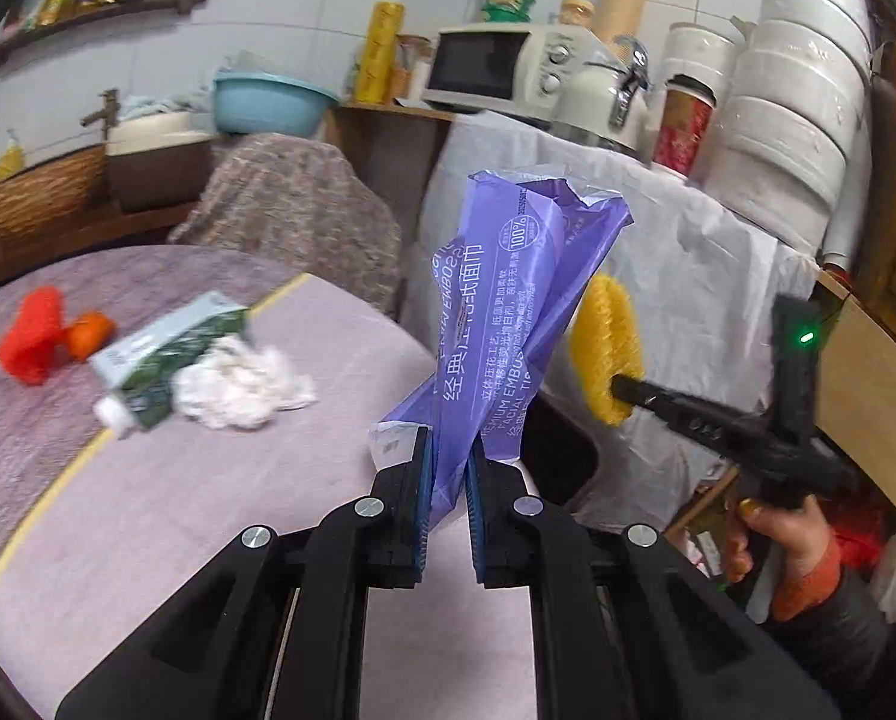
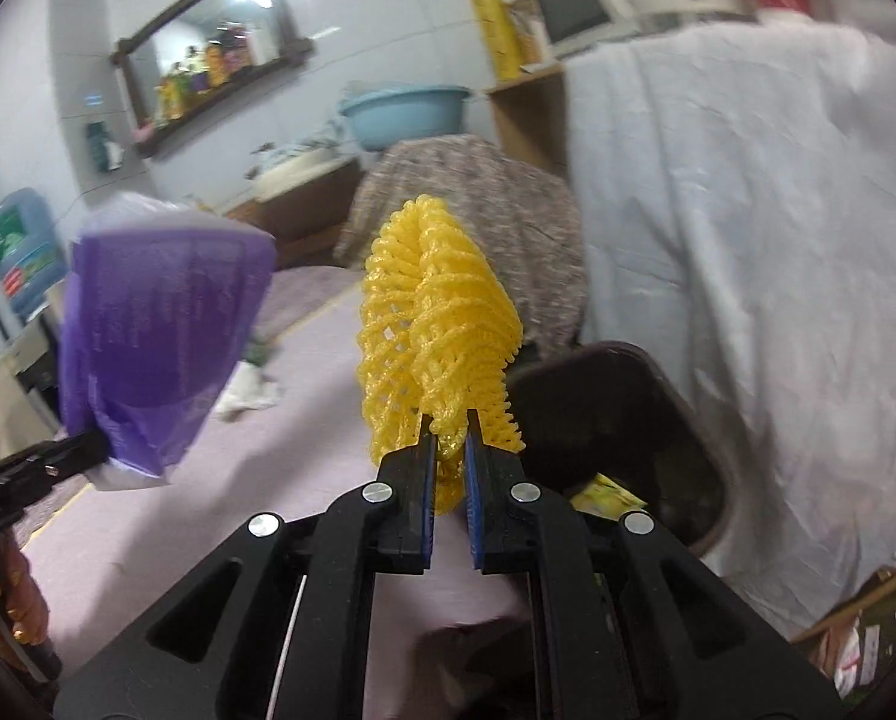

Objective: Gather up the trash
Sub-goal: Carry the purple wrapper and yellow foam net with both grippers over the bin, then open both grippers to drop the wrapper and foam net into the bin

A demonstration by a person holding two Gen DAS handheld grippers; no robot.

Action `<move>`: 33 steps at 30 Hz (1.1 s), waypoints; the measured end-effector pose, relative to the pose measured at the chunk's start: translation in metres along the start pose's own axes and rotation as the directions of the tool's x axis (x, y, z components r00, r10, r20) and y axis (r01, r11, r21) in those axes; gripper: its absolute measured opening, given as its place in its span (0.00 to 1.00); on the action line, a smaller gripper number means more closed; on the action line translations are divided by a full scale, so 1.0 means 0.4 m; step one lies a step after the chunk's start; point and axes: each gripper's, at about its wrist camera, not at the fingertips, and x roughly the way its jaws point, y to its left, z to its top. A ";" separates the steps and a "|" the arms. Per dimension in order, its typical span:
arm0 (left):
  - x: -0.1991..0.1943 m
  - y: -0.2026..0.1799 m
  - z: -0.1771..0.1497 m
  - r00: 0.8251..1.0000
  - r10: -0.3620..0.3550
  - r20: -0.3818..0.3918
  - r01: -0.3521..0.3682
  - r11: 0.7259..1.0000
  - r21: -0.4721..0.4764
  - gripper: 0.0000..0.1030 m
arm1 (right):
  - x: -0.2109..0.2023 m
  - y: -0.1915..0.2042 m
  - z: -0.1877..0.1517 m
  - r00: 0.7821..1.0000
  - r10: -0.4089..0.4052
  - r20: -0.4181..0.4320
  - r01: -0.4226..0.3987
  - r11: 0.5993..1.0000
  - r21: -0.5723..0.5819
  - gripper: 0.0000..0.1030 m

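Observation:
My left gripper (image 1: pixel 448 456) is shut on a crumpled purple tissue wrapper (image 1: pixel 508 312), which stands up from its jaws above the table's right edge. My right gripper (image 2: pixel 449 438) is shut on a yellow foam fruit net (image 2: pixel 435 324); the left wrist view shows that net (image 1: pixel 607 348) to the right of the wrapper. The right wrist view has the purple wrapper (image 2: pixel 159 336) at its left. A dark brown bin (image 2: pixel 628 432) stands beside the table, just right of and below the yellow net. On the table lie a white tissue wad (image 1: pixel 237 381), a green carton (image 1: pixel 165 354) and a red net (image 1: pixel 30 336).
The table wears a mauve cloth (image 1: pixel 147 510). An orange fruit (image 1: pixel 87 333) sits by the red net. A white sheet (image 2: pixel 748 240) drapes a cabinet behind the bin, with a microwave (image 1: pixel 496 63) and a kettle (image 1: pixel 610 96) on top. A covered chair (image 1: pixel 291 210) stands beyond the table.

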 end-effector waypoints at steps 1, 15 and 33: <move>0.016 -0.010 0.004 1.000 -0.013 -0.010 0.013 1.000 0.004 0.11 | 0.015 -0.029 -0.005 1.000 -0.020 -0.015 0.020 1.000 0.017 0.09; 0.325 -0.152 0.062 0.969 -0.040 -0.244 0.052 0.998 0.044 0.11 | 0.323 -0.319 -0.156 0.950 -0.099 -0.296 0.171 0.958 0.229 0.17; 0.650 -0.177 0.068 0.867 0.063 -0.495 -0.061 0.998 0.019 0.12 | 0.163 -0.384 -0.184 0.958 -0.239 -0.157 0.274 0.923 0.269 0.60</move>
